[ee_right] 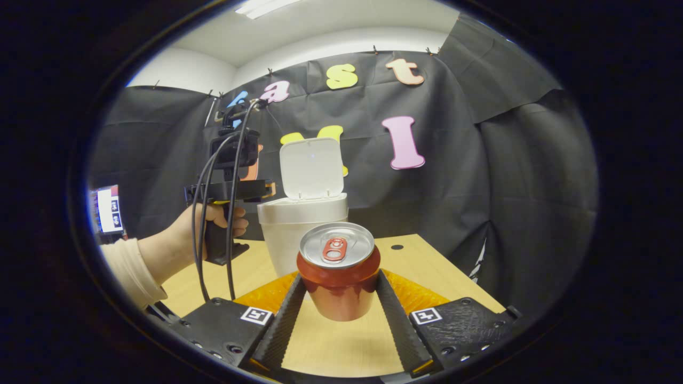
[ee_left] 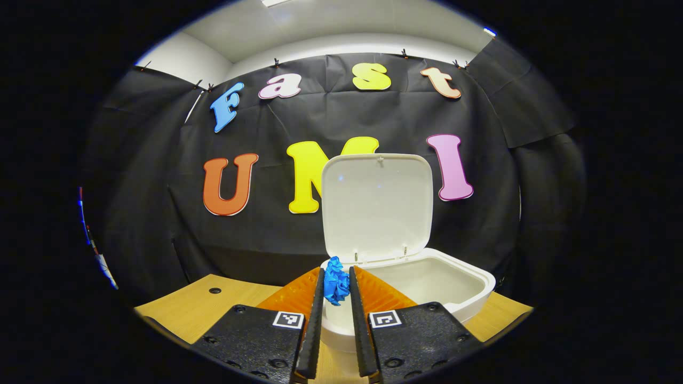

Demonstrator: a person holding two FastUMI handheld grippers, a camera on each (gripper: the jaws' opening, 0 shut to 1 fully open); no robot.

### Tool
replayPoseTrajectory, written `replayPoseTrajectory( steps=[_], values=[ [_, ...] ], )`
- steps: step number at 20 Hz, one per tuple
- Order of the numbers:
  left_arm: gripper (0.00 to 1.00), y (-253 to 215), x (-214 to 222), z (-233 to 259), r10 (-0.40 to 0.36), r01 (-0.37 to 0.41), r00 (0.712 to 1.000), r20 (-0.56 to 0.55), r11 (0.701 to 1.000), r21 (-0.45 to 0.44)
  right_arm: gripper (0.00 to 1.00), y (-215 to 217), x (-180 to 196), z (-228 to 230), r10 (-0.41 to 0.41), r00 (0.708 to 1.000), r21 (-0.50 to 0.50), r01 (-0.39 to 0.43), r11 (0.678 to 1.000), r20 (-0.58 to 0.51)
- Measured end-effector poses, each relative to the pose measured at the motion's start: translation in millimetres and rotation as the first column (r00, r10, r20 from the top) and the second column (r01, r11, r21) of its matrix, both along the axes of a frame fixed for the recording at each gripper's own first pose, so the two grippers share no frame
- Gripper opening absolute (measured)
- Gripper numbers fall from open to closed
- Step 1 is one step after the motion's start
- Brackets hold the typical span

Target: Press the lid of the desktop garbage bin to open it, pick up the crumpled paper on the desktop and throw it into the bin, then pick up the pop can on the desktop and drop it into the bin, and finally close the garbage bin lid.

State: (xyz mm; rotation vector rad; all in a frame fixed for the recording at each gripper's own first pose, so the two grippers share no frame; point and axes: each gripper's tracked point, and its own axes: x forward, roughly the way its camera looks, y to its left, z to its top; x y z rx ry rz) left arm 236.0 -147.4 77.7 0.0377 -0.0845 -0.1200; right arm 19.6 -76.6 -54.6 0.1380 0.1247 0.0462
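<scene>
The white bin (ee_left: pixel 469 290) stands on the wooden table with its lid (ee_left: pixel 376 205) upright and open. My left gripper (ee_left: pixel 336 272) is shut on the blue crumpled paper (ee_left: pixel 335 287), held at the bin's near rim. In the right gripper view, the red pop can (ee_right: pixel 337 288) stands upright between the fingers of my right gripper (ee_right: pixel 339 277), which press on both its sides just above the table (ee_right: pixel 427 272). Behind the can is the bin (ee_right: pixel 291 234) with its raised lid (ee_right: pixel 312 168). The left gripper (ee_right: pixel 264 189) is level with the bin's top, held by a hand (ee_right: pixel 213 218).
Black cloth walls close in the back and right sides of the table. A small round hole (ee_right: pixel 396 247) marks the tabletop right of the bin, and another hole (ee_left: pixel 215 290) lies left of it. A screen (ee_right: pixel 106 208) shows at the far left.
</scene>
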Motion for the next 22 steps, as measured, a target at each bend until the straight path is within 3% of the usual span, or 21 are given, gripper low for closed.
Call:
replayPoseTrajectory(
  steps=[3, 4, 5, 8, 22],
  values=[
    [0.35, -3, -2, -1, -0.020, 0.020, 1.000, -0.005, 1.000, -0.010, 0.79, 6, 0, -4, 0.013, 1.000, -0.003, -0.013, 1.000, -0.011],
    [0.46, -4, -2, -1, -0.020, 0.019, 1.000, -0.009, 1.000, -0.011, 0.80, 7, 0, -4, 0.013, 1.000, -0.008, -0.013, 1.000, -0.012],
    [0.47, -4, -3, -3, -0.017, 0.017, 1.000, -0.017, 1.000, -0.009, 0.79, 6, 2, -5, 0.013, 1.000, -0.012, -0.013, 1.000, -0.012],
    [0.94, -10, -5, -9, -0.037, 0.037, 0.998, -0.041, 0.999, -0.013, 0.80, 9, 3, -7, 0.014, 1.000, -0.012, -0.014, 1.000, -0.020],
    [0.98, 15, -9, -9, -0.020, 0.019, 0.999, -0.040, 1.000, -0.018, 0.79, 11, 6, -16, 0.009, 0.999, -0.016, -0.009, 1.000, -0.043]
  ],
)
